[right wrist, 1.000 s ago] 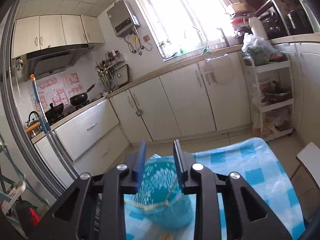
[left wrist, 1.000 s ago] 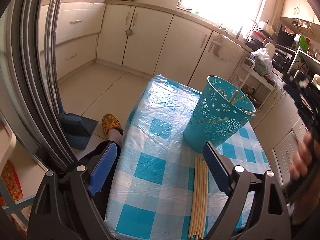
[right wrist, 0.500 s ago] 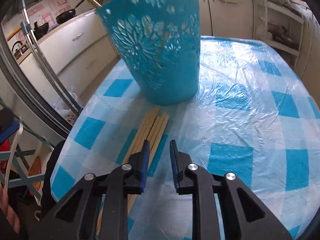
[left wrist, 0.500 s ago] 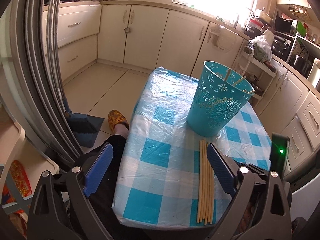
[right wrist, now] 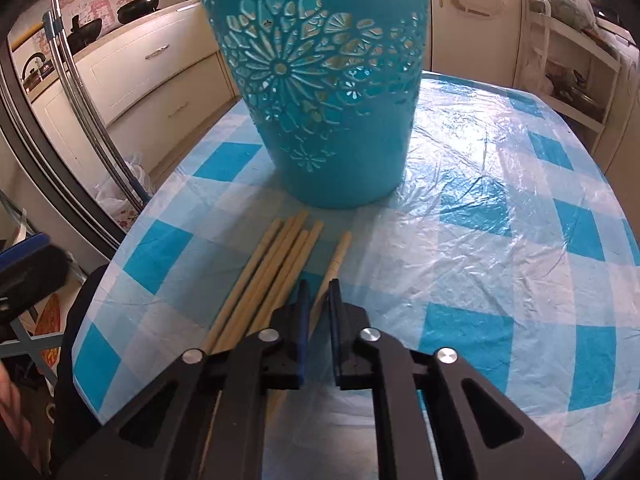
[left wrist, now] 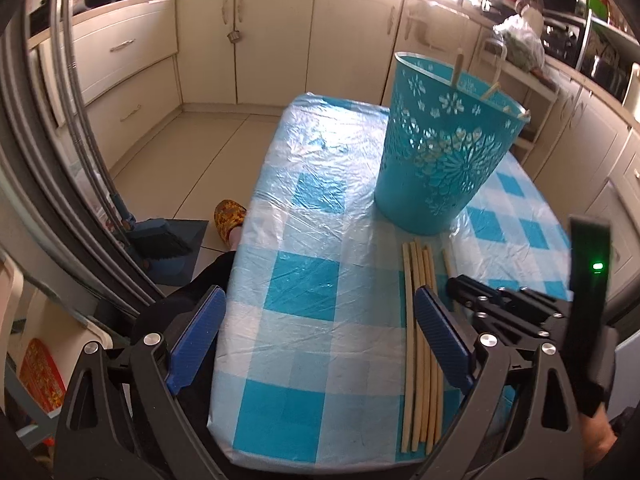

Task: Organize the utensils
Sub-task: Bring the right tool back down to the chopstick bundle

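Observation:
A teal perforated basket stands on the blue-checked table and holds a few chopsticks. Several loose wooden chopsticks lie side by side in front of it. One chopstick lies a little apart on the right of the bundle. My right gripper is low over that single chopstick, its jaws narrowly open with the stick between them. My left gripper is wide open and empty above the table's near edge. The right gripper also shows in the left wrist view.
The basket stands just beyond the chopsticks. Kitchen cabinets line the far wall. A dustpan and brush lie on the floor at the left, next to a slippered foot. A shelf rack stands at the right.
My right gripper has come down from high above the basket to the table, onto the chopsticks, and narrowed. One chopstick now lies apart from the bundle. My left gripper drew back slightly.

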